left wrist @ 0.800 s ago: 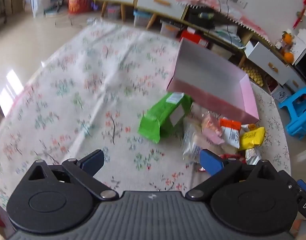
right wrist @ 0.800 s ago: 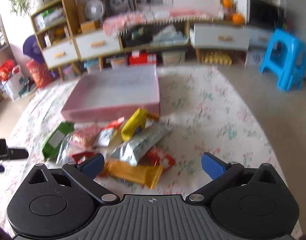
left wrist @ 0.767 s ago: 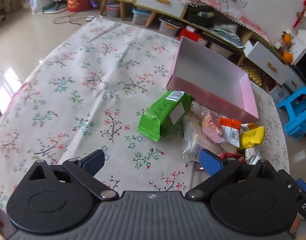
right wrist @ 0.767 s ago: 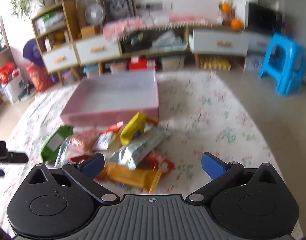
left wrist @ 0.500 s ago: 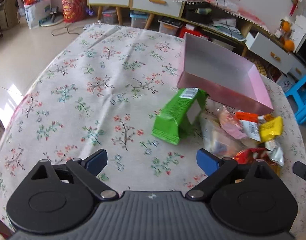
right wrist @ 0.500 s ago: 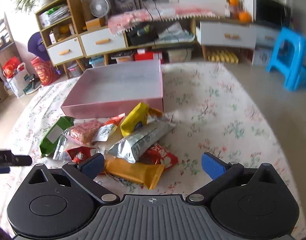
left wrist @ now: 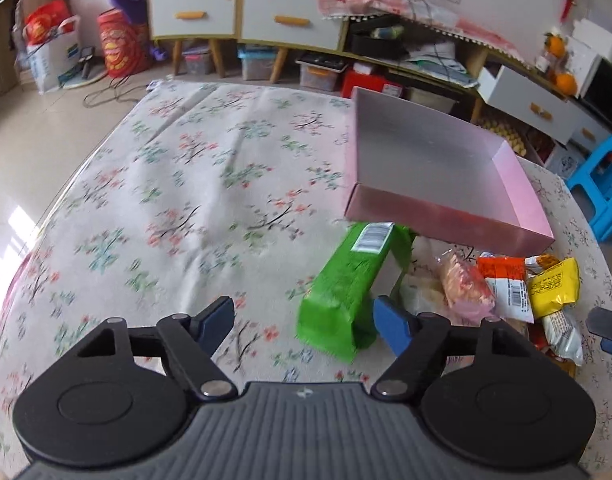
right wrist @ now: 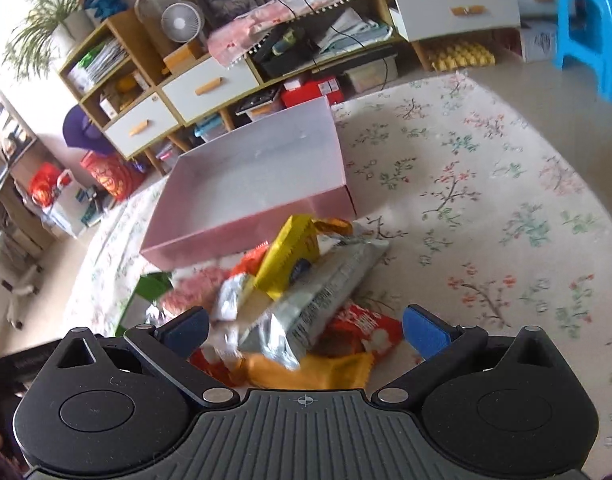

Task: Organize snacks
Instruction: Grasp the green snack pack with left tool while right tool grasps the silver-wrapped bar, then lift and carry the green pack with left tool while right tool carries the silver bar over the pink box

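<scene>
A green snack packet lies on the floral tablecloth in front of the open pink box. My left gripper is open, its jaws around the packet's near end; the right finger sits at its edge, the left finger apart. Right of it is a pile: a pink packet, an orange-white one, a yellow one. My right gripper stands wide open just above a silver packet, which rests on a red packet and an orange one. The pink box holds nothing.
The round table's floral cloth spreads to the left of the pile. Low cabinets with drawers and a blue stool stand beyond the table. A finger of the right gripper shows at the left wrist view's right edge.
My left gripper has come forward to the green packet and its jaws have narrowed. My right gripper has dropped closer over the snack pile and rolled a little.
</scene>
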Demonstrator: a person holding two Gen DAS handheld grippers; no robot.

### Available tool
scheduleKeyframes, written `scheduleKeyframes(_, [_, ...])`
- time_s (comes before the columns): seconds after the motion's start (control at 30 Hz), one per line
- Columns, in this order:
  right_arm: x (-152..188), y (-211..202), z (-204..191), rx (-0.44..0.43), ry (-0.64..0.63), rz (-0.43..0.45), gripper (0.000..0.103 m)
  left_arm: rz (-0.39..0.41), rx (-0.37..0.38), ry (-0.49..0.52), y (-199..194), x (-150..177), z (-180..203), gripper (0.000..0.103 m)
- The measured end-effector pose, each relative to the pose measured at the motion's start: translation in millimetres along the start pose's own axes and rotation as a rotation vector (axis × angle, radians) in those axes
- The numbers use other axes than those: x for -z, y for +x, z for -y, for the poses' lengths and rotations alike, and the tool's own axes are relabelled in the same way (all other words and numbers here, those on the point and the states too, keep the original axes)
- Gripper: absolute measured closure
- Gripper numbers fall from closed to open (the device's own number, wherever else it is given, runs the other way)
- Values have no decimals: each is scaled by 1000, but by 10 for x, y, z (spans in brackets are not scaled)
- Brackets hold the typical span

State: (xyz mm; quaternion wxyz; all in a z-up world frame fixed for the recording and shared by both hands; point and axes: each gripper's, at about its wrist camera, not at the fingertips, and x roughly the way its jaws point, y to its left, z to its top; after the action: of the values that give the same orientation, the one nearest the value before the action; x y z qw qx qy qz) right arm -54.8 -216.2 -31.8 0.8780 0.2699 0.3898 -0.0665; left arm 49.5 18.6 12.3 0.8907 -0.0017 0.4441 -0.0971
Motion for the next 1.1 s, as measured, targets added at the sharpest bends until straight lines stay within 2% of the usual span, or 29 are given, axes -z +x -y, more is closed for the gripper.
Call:
scheduleKeyframes(0.1, [-35,86,-27,20,-16,-19,1,-7,-16,22,115,-61,48,29])
scheduleKeyframes(0.27, [-65,120,-62,28,-53,13,1,-18,18,26,221,-51,51,27])
scheduleKeyframes(0.33, [-59,148,-68,28,-56,5,3,-19,11,42,261,-52,76,22])
scheduleKeyframes(0.43, [-33,212,-92,19,-72,8,6,-18,13,70,304,-62,140,22])
scheduleKeyframes(0.5, [-2,257,-140,29,-109,11,14,-20,16,77,318,-51,163,24])
scheduleKeyframes(0.53, [17,281,-156,41,-131,5,22,-24,22,74,324,-42,173,26])
scheduleKeyframes(0.57, [36,296,-161,48,-145,1,35,-25,30,73,326,-31,171,31])
scheduleKeyframes(0.63, [58,300,-124,46,-145,-1,50,-30,45,83,332,-6,202,42])
scheduleKeyframes(0.67, [58,283,-96,34,-135,13,54,-37,49,87,339,5,214,51])
scheduleKeyframes(0.8, [30,191,13,14,-98,27,66,-26,44,99,291,40,239,55])
scheduleKeyframes(0.83, [29,158,40,10,-91,33,74,-23,46,95,269,41,235,56])
scheduleKeyframes(0.97, [26,66,91,-7,-76,53,75,-11,59,77,188,53,192,59])
scheduleKeyframes(1.1, [43,49,195,-33,-31,32,76,-11,53,68,154,72,162,60])
